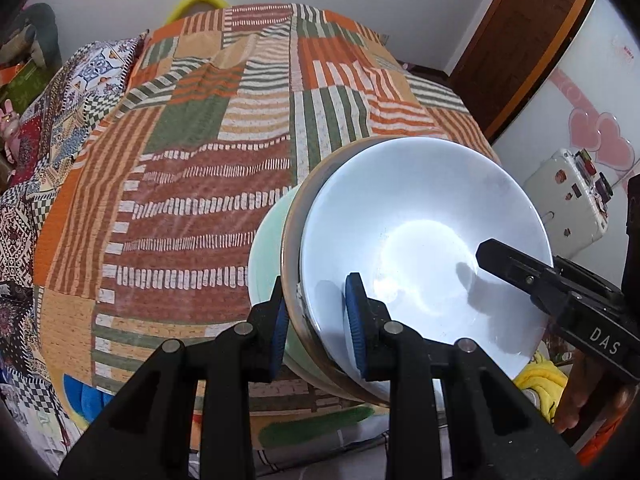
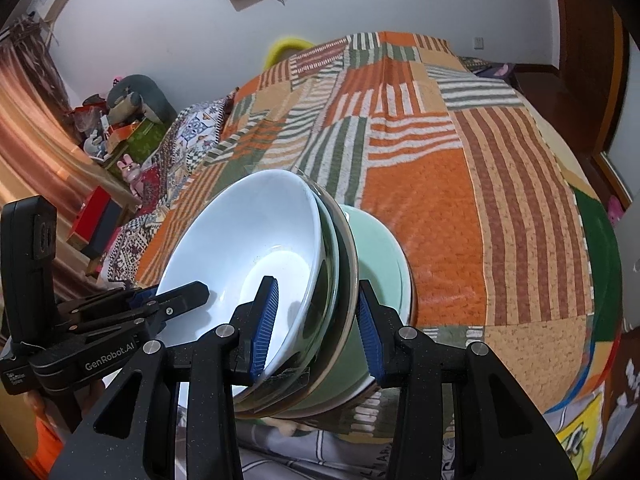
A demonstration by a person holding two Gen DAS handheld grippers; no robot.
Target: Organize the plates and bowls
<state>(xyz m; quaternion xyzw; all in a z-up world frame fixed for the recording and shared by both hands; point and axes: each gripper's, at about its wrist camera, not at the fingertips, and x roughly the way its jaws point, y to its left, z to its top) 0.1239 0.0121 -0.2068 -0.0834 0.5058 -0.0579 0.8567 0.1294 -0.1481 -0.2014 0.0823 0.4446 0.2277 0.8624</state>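
A nested stack of bowls hangs tilted above the bed: a white bowl [image 1: 420, 248] innermost, a steel bowl's rim [image 1: 290, 248] around it, and a pale green bowl [image 1: 264, 248] outermost. My left gripper [image 1: 318, 324] is shut on the stack's rim, one blue pad inside the white bowl and one on the green wall. In the right wrist view, my right gripper [image 2: 316, 332] clamps the opposite rim of the white bowl [image 2: 248, 232], steel rim [image 2: 346, 256] and green bowl [image 2: 384, 264] the same way. The other gripper's finger [image 1: 504, 264] shows inside the bowl.
Below lies a bed with an orange, green and brown patchwork quilt [image 1: 224, 168]. A white cabinet with pink hearts [image 1: 592, 120] and a wooden door frame [image 1: 520, 32] stand to the right. Boxes and toys [image 2: 120, 128] crowd the bed's left side.
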